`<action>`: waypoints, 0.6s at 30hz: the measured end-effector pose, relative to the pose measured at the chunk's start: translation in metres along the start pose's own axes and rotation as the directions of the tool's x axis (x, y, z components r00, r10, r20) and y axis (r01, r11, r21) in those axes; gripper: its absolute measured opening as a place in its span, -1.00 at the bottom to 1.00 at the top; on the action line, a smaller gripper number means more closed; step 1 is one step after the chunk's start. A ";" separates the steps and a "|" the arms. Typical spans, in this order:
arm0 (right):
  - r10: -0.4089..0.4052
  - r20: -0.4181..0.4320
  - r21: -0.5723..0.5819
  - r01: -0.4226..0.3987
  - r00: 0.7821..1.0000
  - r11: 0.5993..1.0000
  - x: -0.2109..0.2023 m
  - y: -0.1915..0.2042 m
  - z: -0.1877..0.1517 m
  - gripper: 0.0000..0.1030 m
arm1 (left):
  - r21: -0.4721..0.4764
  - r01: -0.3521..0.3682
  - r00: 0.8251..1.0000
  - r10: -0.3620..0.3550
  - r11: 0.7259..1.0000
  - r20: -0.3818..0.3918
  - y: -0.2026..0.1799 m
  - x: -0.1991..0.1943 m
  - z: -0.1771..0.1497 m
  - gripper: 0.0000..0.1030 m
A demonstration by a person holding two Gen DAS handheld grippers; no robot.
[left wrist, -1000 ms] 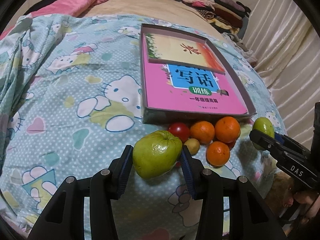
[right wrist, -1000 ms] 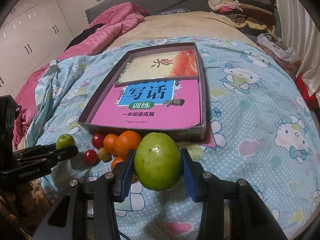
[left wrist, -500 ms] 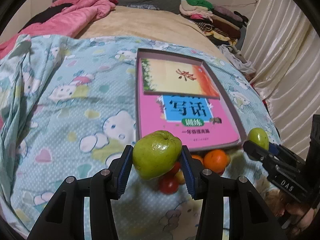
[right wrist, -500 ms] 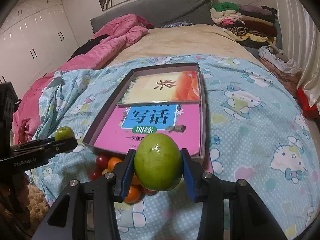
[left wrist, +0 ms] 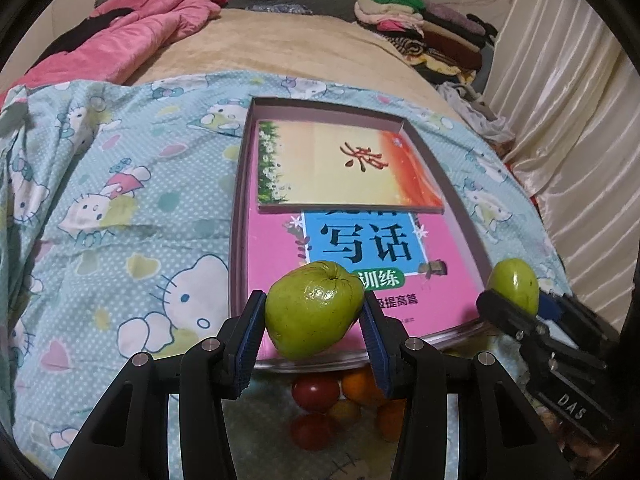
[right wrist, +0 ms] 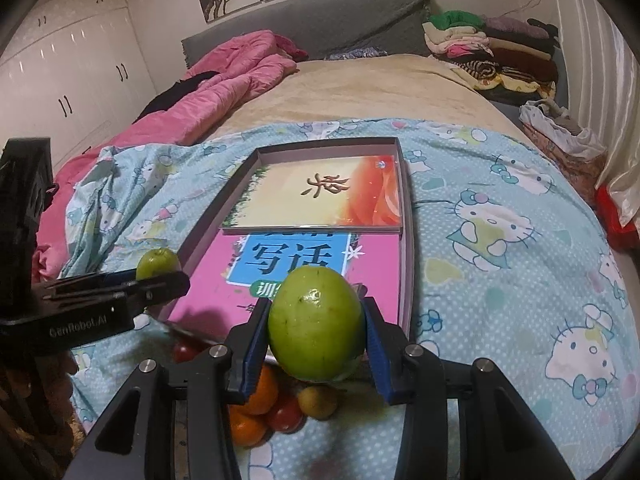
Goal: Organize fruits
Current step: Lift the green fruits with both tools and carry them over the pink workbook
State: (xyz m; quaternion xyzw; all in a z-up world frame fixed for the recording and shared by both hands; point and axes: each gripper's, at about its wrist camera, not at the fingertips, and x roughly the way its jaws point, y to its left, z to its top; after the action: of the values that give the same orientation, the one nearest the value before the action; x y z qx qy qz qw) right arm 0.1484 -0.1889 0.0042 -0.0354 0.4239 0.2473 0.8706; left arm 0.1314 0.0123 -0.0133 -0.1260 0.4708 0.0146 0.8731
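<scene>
My left gripper point(left wrist: 314, 309) is shut on a green apple-like fruit point(left wrist: 308, 324) and hangs over the near edge of a shallow box point(left wrist: 460, 216) that holds two books. The right gripper point(right wrist: 316, 320) is shut on a second green fruit point(right wrist: 316, 340) above the same edge. Each wrist view shows the other gripper from the side, the right gripper point(left wrist: 508, 300) with its green fruit point(left wrist: 516, 284) and the left gripper point(right wrist: 160, 280) with its own point(right wrist: 157, 262). A pile of oranges point(right wrist: 260, 392), red tomatoes point(left wrist: 316, 390) and a small yellowish fruit point(right wrist: 318, 400) lies on the bedspread in front of the box, partly hidden by the fingers.
The box rests on a blue cartoon-cat bedspread point(right wrist: 500, 240) over a bed. A pink quilt point(right wrist: 224, 80) lies at the far left and folded clothes point(right wrist: 488, 48) are stacked at the far right. Curtains point(left wrist: 580, 120) hang along the right side.
Both grippers have moved forward with their green fruits, from in front of the fruit pile to over the box's near edge. The pile now shows below the fingers.
</scene>
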 end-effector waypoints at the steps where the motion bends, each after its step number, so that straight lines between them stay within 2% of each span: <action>1: -0.001 -0.001 -0.002 0.001 1.000 1.000 0.002 -0.001 0.001 -0.14 | 0.006 -0.004 1.000 0.004 1.000 -0.003 0.000 0.003 0.000 -0.06; 18: -0.023 -0.033 -0.077 0.021 0.999 0.997 0.030 0.001 -0.001 -0.14 | 0.051 -0.024 0.998 0.027 0.998 -0.061 0.001 0.032 -0.008 -0.06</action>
State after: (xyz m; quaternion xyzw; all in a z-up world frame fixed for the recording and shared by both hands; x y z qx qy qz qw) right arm 0.1630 -0.1765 -0.0195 -0.0779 0.4284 0.2533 0.8639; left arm 0.1424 0.0087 -0.0447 -0.0984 0.4994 0.0102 0.8607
